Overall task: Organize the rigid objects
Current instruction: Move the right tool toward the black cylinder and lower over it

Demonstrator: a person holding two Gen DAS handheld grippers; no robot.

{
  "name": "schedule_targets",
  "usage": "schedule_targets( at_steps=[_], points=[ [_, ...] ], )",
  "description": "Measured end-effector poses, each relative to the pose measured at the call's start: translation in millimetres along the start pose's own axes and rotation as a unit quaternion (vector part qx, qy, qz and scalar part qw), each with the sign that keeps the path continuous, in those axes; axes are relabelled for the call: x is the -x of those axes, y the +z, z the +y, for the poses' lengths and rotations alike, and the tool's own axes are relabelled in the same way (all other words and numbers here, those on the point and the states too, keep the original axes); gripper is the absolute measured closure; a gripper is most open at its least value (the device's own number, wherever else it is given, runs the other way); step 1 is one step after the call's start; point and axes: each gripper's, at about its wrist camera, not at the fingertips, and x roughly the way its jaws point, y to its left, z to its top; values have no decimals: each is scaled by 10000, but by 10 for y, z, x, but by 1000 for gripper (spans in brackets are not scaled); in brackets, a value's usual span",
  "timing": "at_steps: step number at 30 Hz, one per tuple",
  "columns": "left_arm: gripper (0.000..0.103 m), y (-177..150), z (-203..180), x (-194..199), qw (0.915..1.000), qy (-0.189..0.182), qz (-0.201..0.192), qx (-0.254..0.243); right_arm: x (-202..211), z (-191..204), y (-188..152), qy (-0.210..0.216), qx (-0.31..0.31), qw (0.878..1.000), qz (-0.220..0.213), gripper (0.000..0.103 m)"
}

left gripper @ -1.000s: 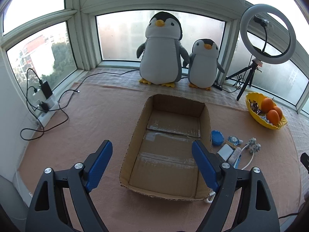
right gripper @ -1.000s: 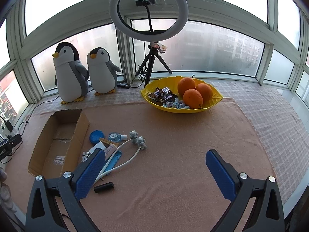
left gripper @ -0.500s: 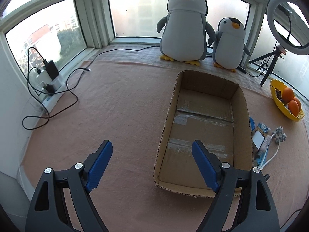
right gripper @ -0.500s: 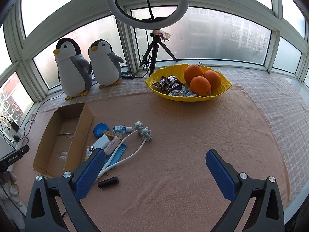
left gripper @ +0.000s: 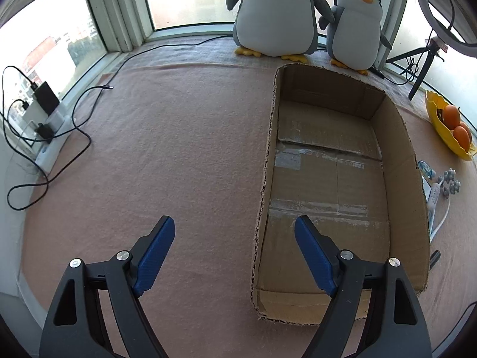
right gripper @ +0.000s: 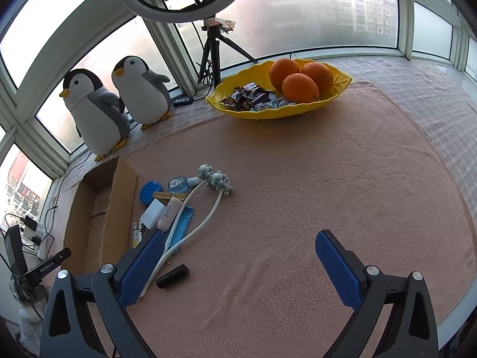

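Presently, entry by entry, from my grippers outward.

Left gripper (left gripper: 234,232): jaws wide, just been closing a little, nothing between them. It straddles the left wall of the cardboard box (left gripper: 263,179), one finger over the pink cloth (left gripper: 179,149), the other over the box floor.

Right gripper (right gripper: 238,256): jaws spread wide, empty, over bare cloth.

Cardboard box: open-topped, empty; only taped seams show on its floor. By my judgement nothing is packed yet, so the whole task remains.

Loose items, right wrist view, all beside the box's right wall, from 9 to 11 o'clock of the right gripper:
- black cylinder (right gripper: 172,276), nearest, just beside my left finger;
- white curved massager (right gripper: 208,205), its knobbed heads at 11 o'clock;
- blue flat case (right gripper: 183,222);
- pink tube (right gripper: 168,212);
- white block (right gripper: 152,212);
- blue round lid (right gripper: 151,192);
- small clear bottle (right gripper: 180,183).

Beyond, at 12 o'clock: yellow bowl (right gripper: 277,112) of oranges and sweets, well apart.
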Motion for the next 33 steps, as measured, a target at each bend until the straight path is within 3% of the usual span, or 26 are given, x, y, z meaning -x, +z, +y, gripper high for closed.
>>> schedule_targets(
  at_steps=[6, 9, 13, 20, 27, 33],
  points=[
    [28, -24, 0, -83, 9996, -267, 37, -129, -201, 415, -182, 268, 940, 9949, 228, 9],
    [30, -24, -13, -109, 9991, -384, 34, -181, -276, 671, -335, 236, 1659, 9855, 286, 9],
    [42, 3, -33, -147, 9987, -410, 53, -290, -380, 913, -513, 60, 2366, 9708, 392, 11],
    [57, -65, -44, -297, 9982, -370, 276, -378, -602, 981, -613, 155, 2662, 9618, 610, 11],
    [57, -108, -87, -333, 9982, -323, 246, -450, -787, 1107, -689, 326, 3068, 9481, 771, 11],
    [57, -107, -109, -333, 9981, -243, 206, -524, -914, 1189, -776, 391, 3255, 9399, 952, 28]
  ],
)
